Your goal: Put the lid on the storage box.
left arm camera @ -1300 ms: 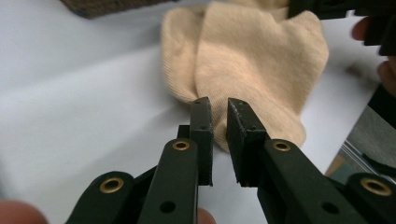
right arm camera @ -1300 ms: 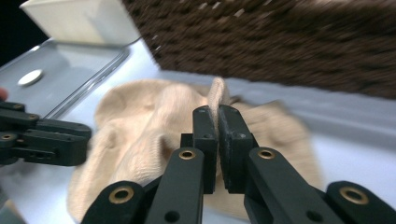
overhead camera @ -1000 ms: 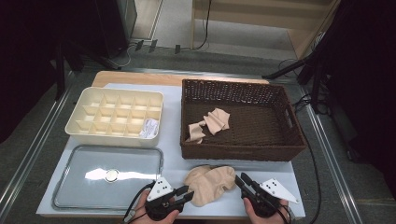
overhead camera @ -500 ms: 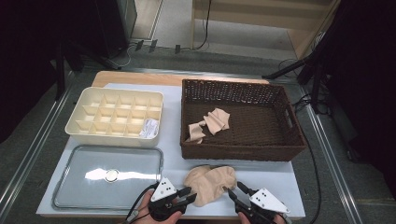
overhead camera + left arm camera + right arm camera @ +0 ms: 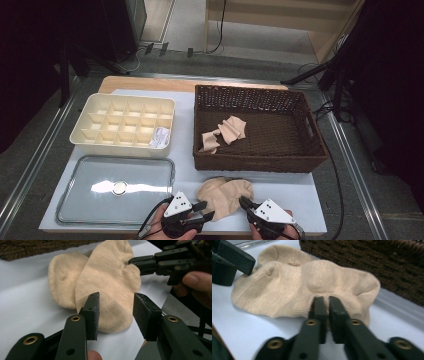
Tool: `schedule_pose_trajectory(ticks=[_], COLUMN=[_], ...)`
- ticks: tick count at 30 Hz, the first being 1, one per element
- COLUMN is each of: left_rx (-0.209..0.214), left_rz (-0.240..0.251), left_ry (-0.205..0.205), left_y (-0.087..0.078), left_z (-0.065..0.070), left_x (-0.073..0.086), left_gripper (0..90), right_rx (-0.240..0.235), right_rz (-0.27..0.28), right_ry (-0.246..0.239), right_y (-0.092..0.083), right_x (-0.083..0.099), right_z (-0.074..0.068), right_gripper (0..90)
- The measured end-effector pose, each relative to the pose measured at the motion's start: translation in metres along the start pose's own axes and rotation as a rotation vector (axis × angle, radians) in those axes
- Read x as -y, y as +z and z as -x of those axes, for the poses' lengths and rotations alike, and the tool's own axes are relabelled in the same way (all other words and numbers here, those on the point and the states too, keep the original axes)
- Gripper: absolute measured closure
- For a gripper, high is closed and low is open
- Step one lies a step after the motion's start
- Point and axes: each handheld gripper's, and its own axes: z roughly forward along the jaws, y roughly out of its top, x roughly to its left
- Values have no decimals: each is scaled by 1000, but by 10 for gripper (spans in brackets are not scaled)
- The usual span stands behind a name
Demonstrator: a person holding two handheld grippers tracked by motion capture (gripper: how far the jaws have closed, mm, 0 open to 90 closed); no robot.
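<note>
While the right gripper [image 5: 325,302] has just pinched its jaws closed on the near edge of the beige sock [image 5: 223,196], the left gripper [image 5: 116,312] has been opening, pads apart at the sock's other end, gripping nothing. Between both tongs the sock lies flat on the table [image 5: 295,192]. Beyond them, the basket [image 5: 252,162] holds two socks [image 5: 226,132]; the tray's [image 5: 122,127] compartments look unfilled, so sorting seems barely begun.

Both hands come in at the near edge of the tabletop, each holding a gripper that points away from the person. The left gripper [image 5: 116,315] has just been opening; its jaws stand apart with a gap between the pads. The right gripper [image 5: 327,307] has just been closing; its jaws are pinched together on a fold of the beige sock [image 5: 294,287].
</note>
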Motion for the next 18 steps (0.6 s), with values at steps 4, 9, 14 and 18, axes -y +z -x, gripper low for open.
schedule_pose_trajectory(ticks=[4,9,14,18], left_rx=[-5,-41,-63,-137], left_rz=[-10,-37,-30,-27], left_ry=[53,127,179,233], left_y=[3,9,12,15], left_z=[3,8,14,20], left_x=[2,6,8,10], left_gripper=[547,501,438,502], right_rx=[-27,-54,-81,-92], right_rz=[27,103,135,145], right_ry=[111,204,302,318], right_y=[-5,-17,-24,-25], right_x=[-11,-25,-28,-29], right_z=[0,4,10,9], right_gripper=[900,900,900,900])
